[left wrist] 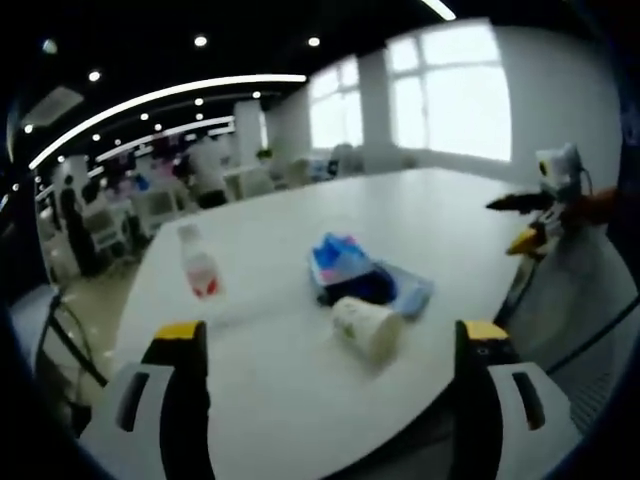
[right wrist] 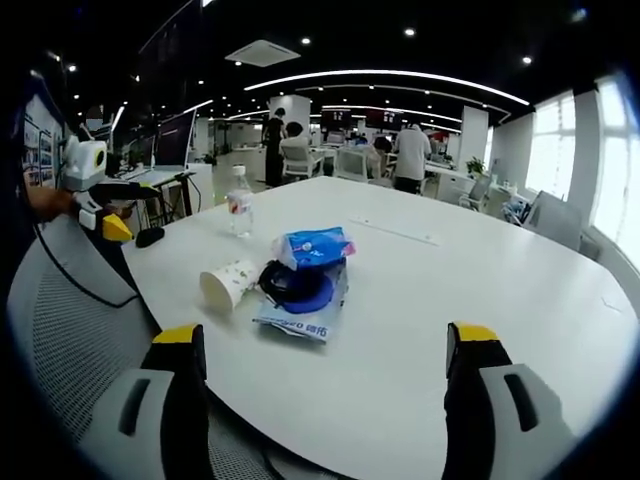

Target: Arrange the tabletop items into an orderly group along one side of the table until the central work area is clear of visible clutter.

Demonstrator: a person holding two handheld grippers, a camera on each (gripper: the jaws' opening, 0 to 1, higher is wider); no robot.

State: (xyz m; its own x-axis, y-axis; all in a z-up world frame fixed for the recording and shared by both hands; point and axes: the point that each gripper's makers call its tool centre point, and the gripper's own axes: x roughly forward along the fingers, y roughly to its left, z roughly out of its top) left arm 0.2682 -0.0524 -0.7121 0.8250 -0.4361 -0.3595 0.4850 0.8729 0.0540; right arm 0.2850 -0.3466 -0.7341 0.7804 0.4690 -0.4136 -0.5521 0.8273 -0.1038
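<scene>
**Both grippers hovering open, clutter lying mid-table**

Holding the left gripper [left wrist: 330, 345] with jaws spread wide apart, gripping nothing, off the near edge of the white table [left wrist: 440, 215]; holding the right gripper [right wrist: 325, 350] likewise apart and empty at the opposite edge, above a grey mesh chair [right wrist: 70, 320]. Lying on its side near the table's middle: a paper cup [left wrist: 366, 325], touching a blue packet pile [left wrist: 365, 275] with a dark round item on it; standing upright and apart from that cluster: a clear bottle with a red label [left wrist: 199, 262]. Appearing at the right of the left gripper view: the right gripper, held by a hand.
</scene>
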